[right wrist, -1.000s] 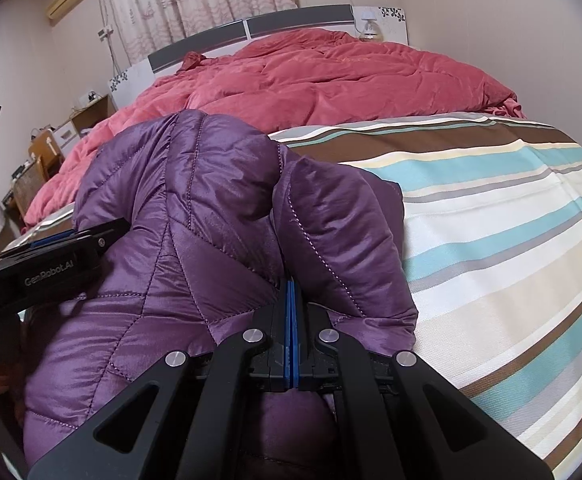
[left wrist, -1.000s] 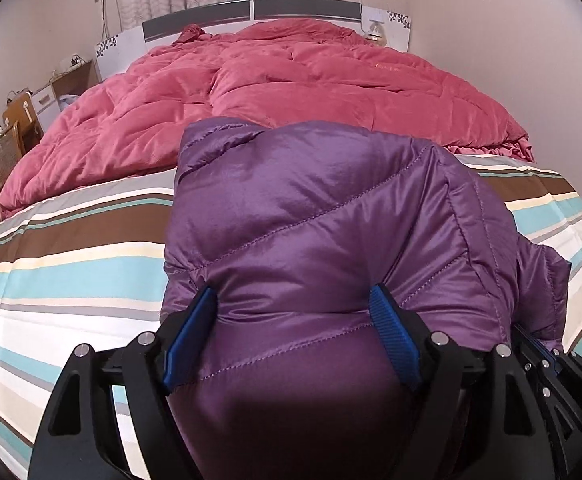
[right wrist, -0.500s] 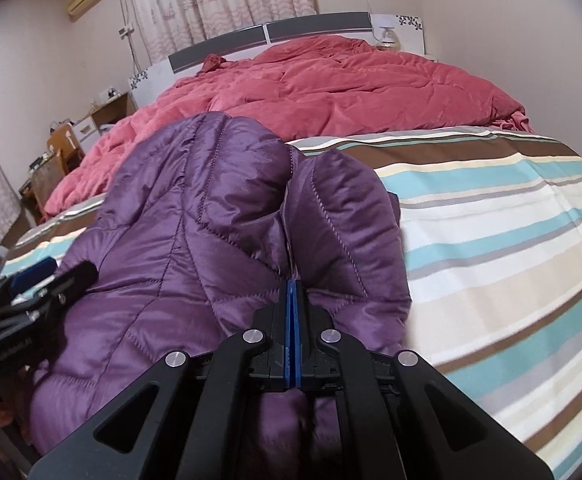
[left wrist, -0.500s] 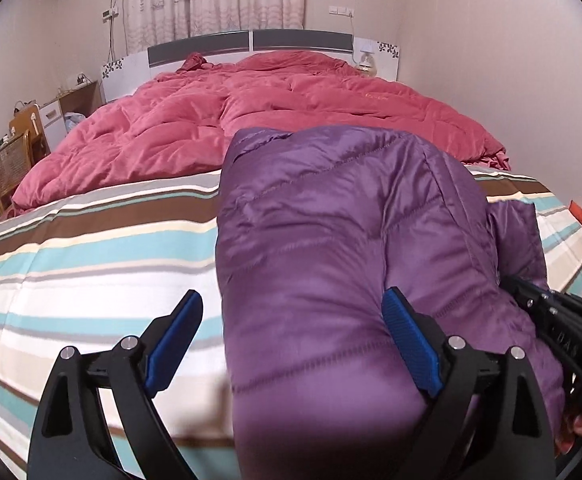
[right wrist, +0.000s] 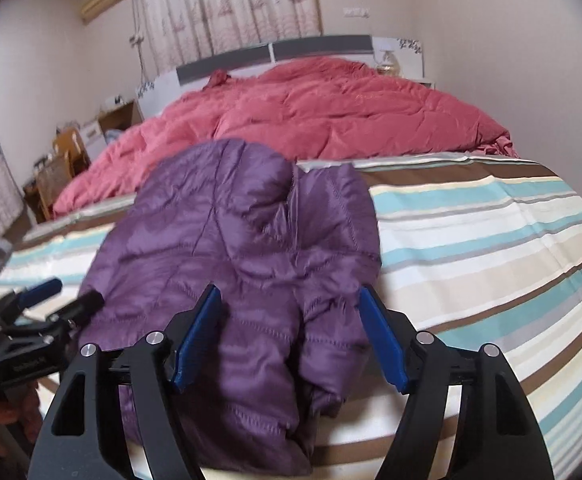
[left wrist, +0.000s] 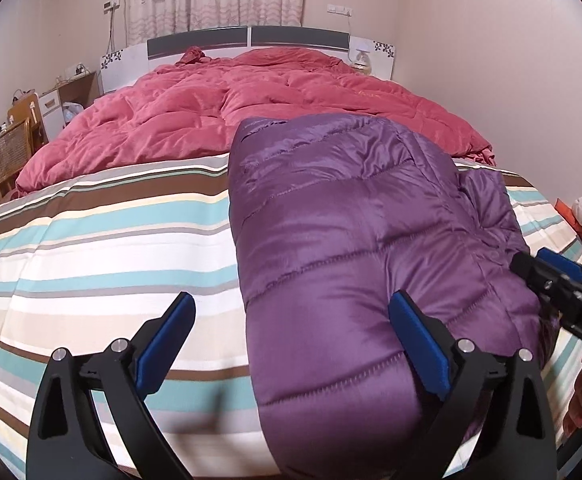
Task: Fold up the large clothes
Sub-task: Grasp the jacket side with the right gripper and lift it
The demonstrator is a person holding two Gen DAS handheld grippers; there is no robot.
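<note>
A purple quilted down jacket (left wrist: 347, 240) lies folded in a bundle on the striped bed sheet (left wrist: 91, 248), near the bed's front edge. My left gripper (left wrist: 291, 336) is open and empty, its jaws wide apart, just in front of the jacket's left side. My right gripper (right wrist: 291, 336) is open too, with the jacket (right wrist: 235, 248) lying between and beyond its blue pads, not pinched. The right gripper also shows at the right edge of the left wrist view (left wrist: 559, 280). The left gripper shows at the left of the right wrist view (right wrist: 39, 320).
A rumpled red quilt (left wrist: 259, 112) covers the far half of the bed up to the headboard (left wrist: 251, 38). A wicker chair (left wrist: 9, 152) and a bedside cabinet stand at the left. The wall runs close along the bed's right side.
My right gripper was shut on the jacket and has opened and let go. Both grippers have pulled back and risen. The jacket has settled lower on the sheet.
</note>
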